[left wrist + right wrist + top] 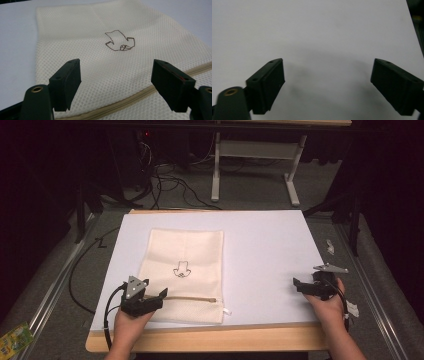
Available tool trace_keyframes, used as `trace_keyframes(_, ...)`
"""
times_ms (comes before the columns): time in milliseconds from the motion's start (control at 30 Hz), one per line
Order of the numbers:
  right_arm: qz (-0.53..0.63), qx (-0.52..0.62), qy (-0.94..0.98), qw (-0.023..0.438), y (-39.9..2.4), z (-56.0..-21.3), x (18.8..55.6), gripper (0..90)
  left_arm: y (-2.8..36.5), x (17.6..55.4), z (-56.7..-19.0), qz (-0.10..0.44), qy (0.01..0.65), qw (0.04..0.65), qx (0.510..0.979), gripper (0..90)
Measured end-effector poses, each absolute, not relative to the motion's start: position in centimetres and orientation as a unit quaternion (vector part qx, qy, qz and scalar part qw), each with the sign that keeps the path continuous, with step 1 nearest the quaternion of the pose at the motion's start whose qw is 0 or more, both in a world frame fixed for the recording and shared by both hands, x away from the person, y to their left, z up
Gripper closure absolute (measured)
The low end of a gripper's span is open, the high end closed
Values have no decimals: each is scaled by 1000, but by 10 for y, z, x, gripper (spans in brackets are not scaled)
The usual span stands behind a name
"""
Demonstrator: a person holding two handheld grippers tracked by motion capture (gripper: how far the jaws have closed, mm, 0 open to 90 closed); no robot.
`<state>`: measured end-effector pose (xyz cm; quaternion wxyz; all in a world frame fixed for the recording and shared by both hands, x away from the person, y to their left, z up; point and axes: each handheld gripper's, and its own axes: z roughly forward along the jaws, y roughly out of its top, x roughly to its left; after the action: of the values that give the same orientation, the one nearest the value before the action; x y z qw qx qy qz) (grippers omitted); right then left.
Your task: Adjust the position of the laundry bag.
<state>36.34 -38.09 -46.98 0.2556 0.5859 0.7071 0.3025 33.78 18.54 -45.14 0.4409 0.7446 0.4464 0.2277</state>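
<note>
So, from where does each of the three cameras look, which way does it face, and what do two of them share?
High view: above the person's side, facing forward and down on the table; both hands and grippers show.
Left gripper view: rides the left gripper, facing along its open fingers over the mesh bag.
Right gripper view: rides the right gripper, facing bare table between open fingers.
Shared: high and left gripper views both show the bag's zipper and drawing.

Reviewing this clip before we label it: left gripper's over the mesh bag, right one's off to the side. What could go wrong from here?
1. The left gripper hangs open over the zipper; closing there may pinch loose mesh and bunch the bag instead of gripping it cleanly.
2. The right gripper is open over the bare table, away from the bag, so nothing pins the cloth; a one-sided pull may drag it.
</note>
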Motion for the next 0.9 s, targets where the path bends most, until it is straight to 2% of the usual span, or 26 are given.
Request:
trace_keyframes(100,335,530,726,283,-365,-457,346,91,190,333,-446,236,451,451,733,243)
trace_keyframes(367,344,524,726,284,-354,-454,341,92,196,337,-448,239,455,450,731,243)
trace_keyframes(433,344,525,725,284,-355,-454,341,92,198,339,-449,241,457,433,739,258)
trace_keyframes(533,346,523,725,285,-355,-453,340,92,207,345,-453,236,484,405,739,308)
trace_keyframes(733,344,510,735,286,-349,-454,339,105,234,358,-471,239,539,341,732,472)
trace_keyframes(800,343,509,736,285,-347,-455,339,110,239,361,-476,219,551,348,726,505)
trace_keyframes(900,344,503,739,286,-345,-454,338,119,236,364,-479,199,554,349,729,622)
